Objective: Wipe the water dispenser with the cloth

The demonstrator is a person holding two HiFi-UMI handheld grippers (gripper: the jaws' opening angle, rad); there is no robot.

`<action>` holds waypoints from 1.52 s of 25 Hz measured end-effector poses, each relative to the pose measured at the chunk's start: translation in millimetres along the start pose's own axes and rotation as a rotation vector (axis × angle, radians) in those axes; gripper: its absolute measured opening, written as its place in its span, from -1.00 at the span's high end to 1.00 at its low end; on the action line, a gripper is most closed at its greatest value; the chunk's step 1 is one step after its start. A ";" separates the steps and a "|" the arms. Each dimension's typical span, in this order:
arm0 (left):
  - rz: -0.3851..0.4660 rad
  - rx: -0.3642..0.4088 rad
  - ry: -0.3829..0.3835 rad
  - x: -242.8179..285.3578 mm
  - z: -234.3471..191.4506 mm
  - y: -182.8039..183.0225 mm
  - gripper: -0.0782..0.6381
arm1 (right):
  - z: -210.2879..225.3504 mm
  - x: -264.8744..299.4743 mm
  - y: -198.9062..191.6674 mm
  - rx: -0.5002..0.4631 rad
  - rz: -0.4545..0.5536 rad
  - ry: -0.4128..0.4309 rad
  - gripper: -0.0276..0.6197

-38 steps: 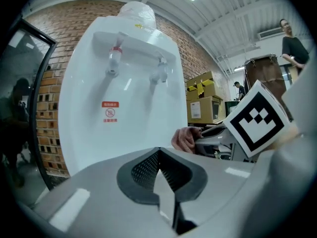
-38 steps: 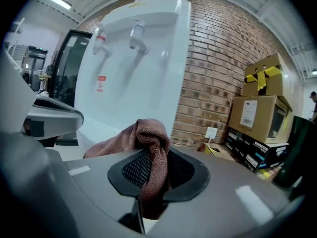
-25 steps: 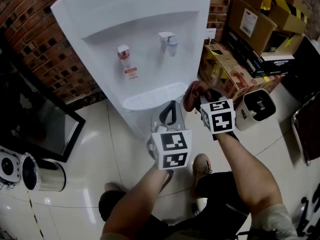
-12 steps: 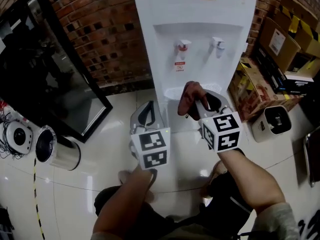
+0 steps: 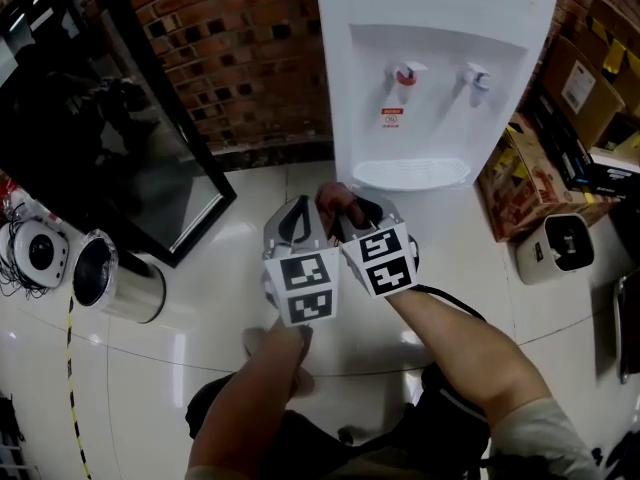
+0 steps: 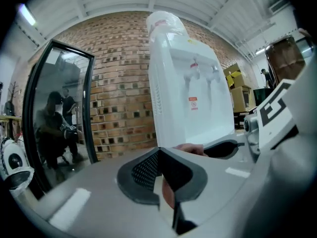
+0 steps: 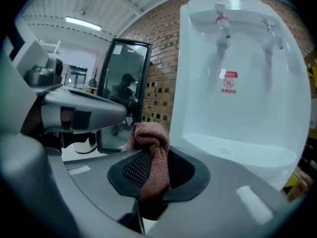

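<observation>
Cloth (brown), clamped in right tool

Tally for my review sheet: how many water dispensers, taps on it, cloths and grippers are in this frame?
water dispenser: 1
taps: 2 (red tap, pale tap)
cloth: 1
grippers: 2 (left gripper, right gripper)
Total: 6

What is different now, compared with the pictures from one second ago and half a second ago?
Both grippers have drawn back from the water dispenser; the right gripper has swung left, close beside the left gripper. Nothing was taken or let go: the brown cloth stays clamped in the right jaws.
</observation>
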State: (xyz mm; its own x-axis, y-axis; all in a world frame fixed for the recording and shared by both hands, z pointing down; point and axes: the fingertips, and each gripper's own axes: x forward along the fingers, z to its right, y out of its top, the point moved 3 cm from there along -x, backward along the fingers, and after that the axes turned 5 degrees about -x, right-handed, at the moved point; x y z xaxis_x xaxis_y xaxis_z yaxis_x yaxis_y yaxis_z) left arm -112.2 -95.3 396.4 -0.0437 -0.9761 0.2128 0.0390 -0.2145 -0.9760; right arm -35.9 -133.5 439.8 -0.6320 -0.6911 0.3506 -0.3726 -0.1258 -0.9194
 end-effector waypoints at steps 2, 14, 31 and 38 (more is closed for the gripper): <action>-0.039 0.012 0.009 3.1 -7.3 -17.8 0.78 | -3.2 10.9 -7.0 0.033 -0.018 -0.003 0.64; -0.066 0.051 -0.030 18.8 -2.0 -37.7 0.78 | 14.3 27.3 -42.8 0.003 -0.098 -0.072 0.64; -0.076 0.045 -0.189 35.3 97.9 -35.8 0.78 | 92.7 -22.5 -72.9 0.090 -0.158 -0.209 0.64; -0.092 0.033 -0.234 43.5 129.0 -42.8 0.78 | 136.0 -47.7 -90.0 0.137 -0.184 -0.281 0.64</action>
State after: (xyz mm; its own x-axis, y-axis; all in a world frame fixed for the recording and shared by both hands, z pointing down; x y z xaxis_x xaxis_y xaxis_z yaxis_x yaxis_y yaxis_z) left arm 13.0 -133.1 453.5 0.1835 -0.9331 0.3093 0.0779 -0.2998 -0.9508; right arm 120.3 -186.1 481.6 -0.3438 -0.8143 0.4677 -0.3563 -0.3477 -0.8673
